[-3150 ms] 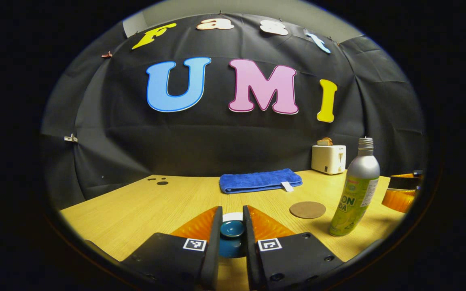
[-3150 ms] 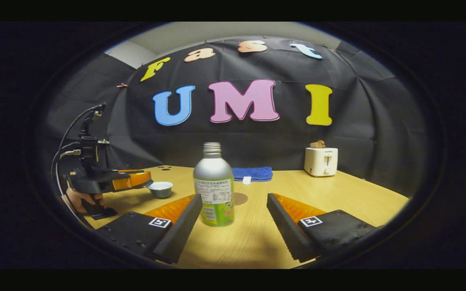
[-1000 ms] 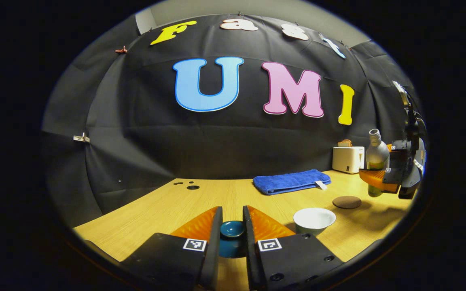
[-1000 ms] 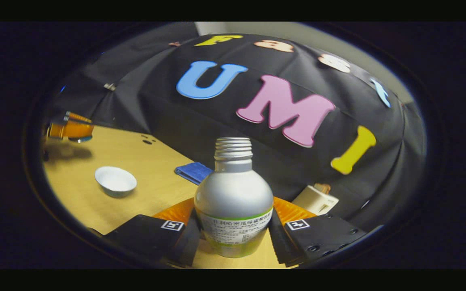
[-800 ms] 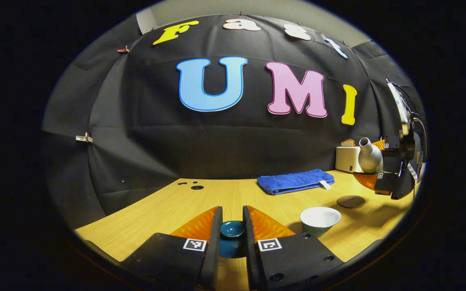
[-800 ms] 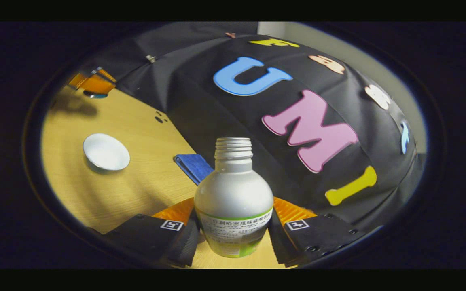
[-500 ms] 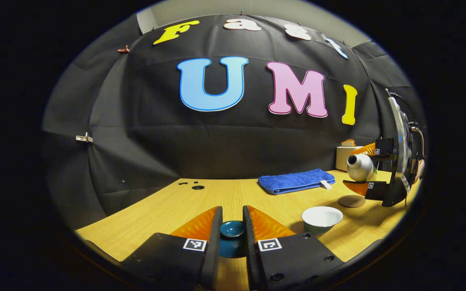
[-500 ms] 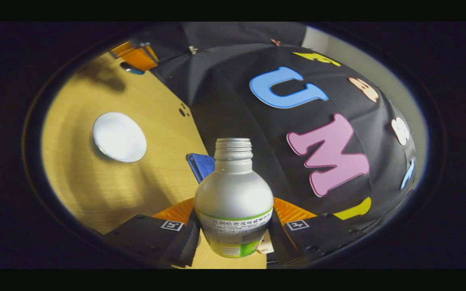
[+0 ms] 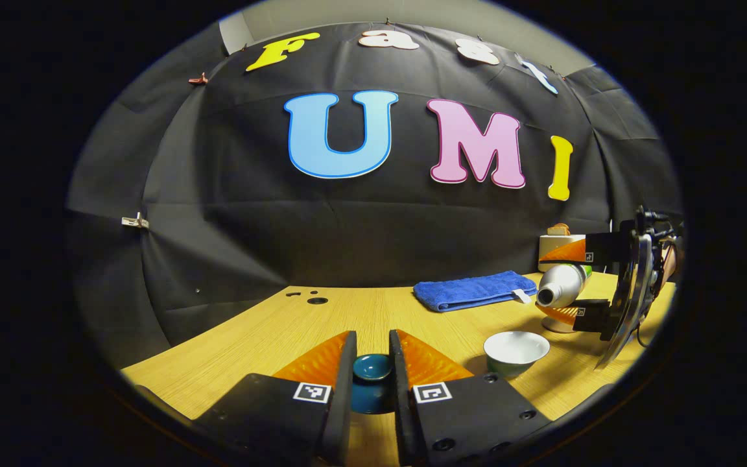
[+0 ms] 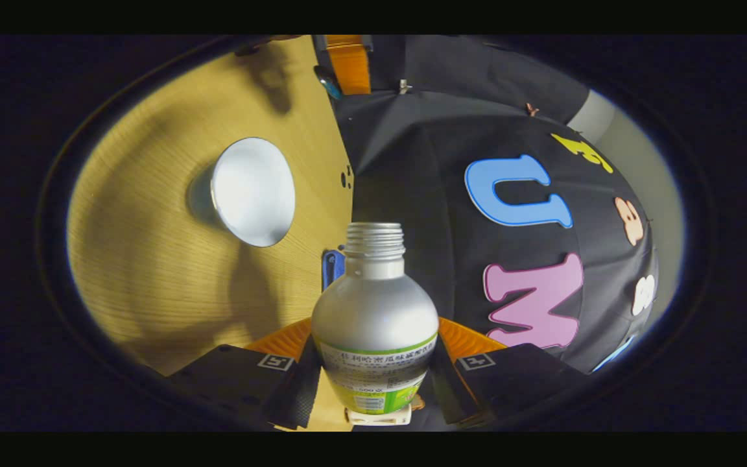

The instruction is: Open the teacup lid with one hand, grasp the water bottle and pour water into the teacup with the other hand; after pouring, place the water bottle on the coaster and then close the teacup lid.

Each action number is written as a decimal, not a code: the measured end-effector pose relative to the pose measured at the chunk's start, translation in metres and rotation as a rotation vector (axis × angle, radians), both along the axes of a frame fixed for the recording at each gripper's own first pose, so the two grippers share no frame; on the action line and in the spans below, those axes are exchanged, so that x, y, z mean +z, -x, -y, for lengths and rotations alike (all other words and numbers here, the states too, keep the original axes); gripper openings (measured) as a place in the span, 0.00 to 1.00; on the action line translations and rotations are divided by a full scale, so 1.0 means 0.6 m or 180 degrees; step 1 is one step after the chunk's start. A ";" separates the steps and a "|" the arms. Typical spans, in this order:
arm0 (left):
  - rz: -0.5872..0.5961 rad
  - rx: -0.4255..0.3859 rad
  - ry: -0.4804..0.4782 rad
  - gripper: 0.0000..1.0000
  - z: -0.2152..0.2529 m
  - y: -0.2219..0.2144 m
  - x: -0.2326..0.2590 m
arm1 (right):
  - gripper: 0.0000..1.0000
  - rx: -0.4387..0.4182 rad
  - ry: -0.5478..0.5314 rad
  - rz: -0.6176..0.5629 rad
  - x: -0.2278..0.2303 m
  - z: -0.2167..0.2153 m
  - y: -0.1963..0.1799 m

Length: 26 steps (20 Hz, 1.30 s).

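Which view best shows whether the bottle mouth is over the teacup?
The left gripper view: from the side, the tipped water bottle has its mouth just above and beside the teacup rim. The right gripper view looks along the bottle, so the offset to the cup is hard to judge.

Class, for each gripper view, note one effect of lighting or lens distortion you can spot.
Left gripper view: the fisheye lens bows the wooden table's far edge. Right gripper view: dark shadows cross the table beside the white teacup, and the silver metal bottle shows a soft sheen.
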<state>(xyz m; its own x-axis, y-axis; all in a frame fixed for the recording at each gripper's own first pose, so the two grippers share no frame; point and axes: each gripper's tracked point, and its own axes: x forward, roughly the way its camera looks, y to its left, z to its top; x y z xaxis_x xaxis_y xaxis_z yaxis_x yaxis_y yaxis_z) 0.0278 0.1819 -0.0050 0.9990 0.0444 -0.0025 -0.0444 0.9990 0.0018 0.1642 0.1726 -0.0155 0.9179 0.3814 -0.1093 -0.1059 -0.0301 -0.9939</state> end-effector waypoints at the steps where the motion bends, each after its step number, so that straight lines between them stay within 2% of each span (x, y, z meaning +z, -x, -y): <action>1: 0.0000 0.0000 0.0000 0.32 0.000 0.000 -0.001 | 0.73 0.0026 0.0078 -0.0033 -0.011 0.000 -0.002; 2: 0.0000 0.0000 0.0000 0.32 0.000 0.000 0.001 | 0.76 0.0057 0.0163 -0.0032 -0.017 0.000 -0.003; 6: -0.0001 -0.0002 -0.0001 0.32 0.001 -0.001 0.000 | 0.76 0.0166 0.0463 0.0048 -0.022 -0.004 0.003; 7: -0.0002 -0.0018 -0.0001 0.32 0.003 -0.001 0.001 | 0.79 0.0178 0.0494 0.0063 -0.024 -0.002 0.006; 17: -0.0002 -0.0022 0.0000 0.32 0.003 -0.001 0.000 | 0.76 0.0445 0.1041 0.0383 -0.009 -0.021 0.007; 26: -0.0004 -0.0022 0.0001 0.32 0.003 0.000 0.001 | 0.76 0.0615 0.1252 0.0494 -0.001 -0.032 0.012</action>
<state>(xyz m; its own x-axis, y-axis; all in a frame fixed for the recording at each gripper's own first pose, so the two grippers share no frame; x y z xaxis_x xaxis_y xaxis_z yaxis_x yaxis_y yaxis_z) 0.0281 0.1802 -0.0046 0.9993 0.0374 -0.0037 -0.0374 0.9993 0.0017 0.1572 0.1916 -0.0162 0.8511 0.5040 -0.1468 0.0879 -0.4124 -0.9068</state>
